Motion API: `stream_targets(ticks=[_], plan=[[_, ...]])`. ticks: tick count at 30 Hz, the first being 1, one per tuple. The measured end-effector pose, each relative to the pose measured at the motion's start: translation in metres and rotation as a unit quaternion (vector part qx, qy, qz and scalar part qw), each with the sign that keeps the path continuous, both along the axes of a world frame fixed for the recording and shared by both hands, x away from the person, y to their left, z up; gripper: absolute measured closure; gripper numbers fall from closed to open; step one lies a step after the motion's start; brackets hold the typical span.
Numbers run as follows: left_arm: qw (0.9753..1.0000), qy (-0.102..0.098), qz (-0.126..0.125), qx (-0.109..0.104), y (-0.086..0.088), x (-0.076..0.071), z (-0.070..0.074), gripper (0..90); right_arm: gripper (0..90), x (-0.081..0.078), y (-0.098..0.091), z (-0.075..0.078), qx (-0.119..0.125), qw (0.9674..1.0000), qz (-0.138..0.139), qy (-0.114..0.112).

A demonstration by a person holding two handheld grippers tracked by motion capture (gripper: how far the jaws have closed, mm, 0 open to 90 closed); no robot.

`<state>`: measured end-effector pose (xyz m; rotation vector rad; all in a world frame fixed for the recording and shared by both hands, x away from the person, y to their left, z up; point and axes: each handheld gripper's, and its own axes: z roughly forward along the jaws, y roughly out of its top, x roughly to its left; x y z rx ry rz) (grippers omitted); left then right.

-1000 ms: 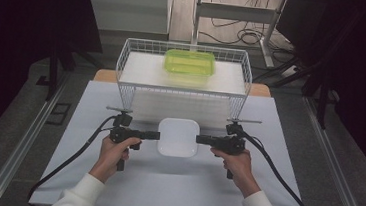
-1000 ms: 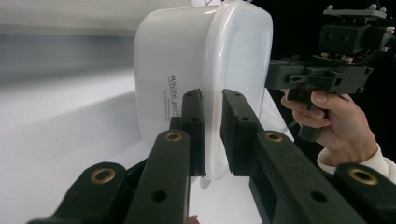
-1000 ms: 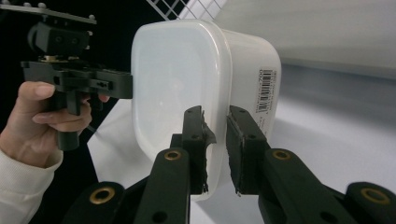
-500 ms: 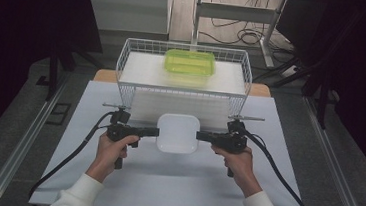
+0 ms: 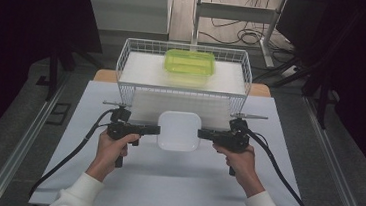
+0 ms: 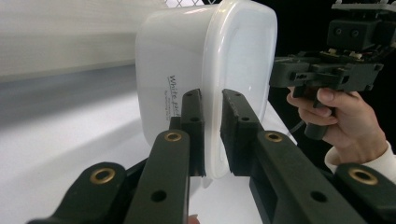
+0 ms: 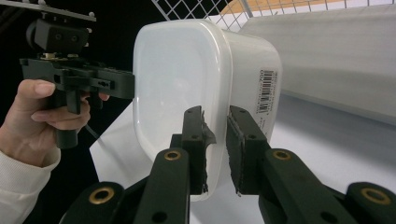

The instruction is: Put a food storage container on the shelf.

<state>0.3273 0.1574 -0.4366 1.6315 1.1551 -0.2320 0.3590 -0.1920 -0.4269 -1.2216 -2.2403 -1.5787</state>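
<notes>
A white lidded plastic container (image 5: pixel 179 130) hangs just above the white table, held level between my two grippers. My left gripper (image 5: pixel 158 130) is shut on the rim at its left side. In the left gripper view the black jaws (image 6: pixel 212 135) pinch the lid's edge of the container (image 6: pixel 205 70). At the opposite side my right gripper (image 5: pixel 199 133) is shut on the rim too. The right gripper view shows its jaws (image 7: pixel 215 144) clamped on the edge of the container (image 7: pixel 187 79), whose barcode label faces right.
A white wire basket (image 5: pixel 124 63) stands at the table's far edge, directly behind the held container. In it lies a green lidded box (image 5: pixel 189 63). The white tabletop (image 5: pixel 174 182) stretches toward the person's sleeves, and cables trail from both grippers.
Both grippers have lifted the white container a little, so it sits slightly higher in the high view. Both grips have stayed the same.
</notes>
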Motion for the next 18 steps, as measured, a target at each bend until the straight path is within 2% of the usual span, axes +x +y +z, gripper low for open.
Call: stream_targets(ticks=[9,14,18], plan=[[0.9999,0.007,0.001,-0.012,0.005,0.007,0.003,80.0,76.9,0.005,0.003,0.008,-0.002,1.0000,0.004,-0.008],[0.9999,0.000,0.001,-0.010,0.005,0.010,0.013,80.0,76.9,0.009,0.005,0.017,-0.001,0.9999,0.003,-0.011],[0.9998,-0.002,-0.003,-0.020,0.007,0.013,0.021,80.1,76.9,0.012,0.004,0.025,0.004,0.9998,0.003,-0.018]])
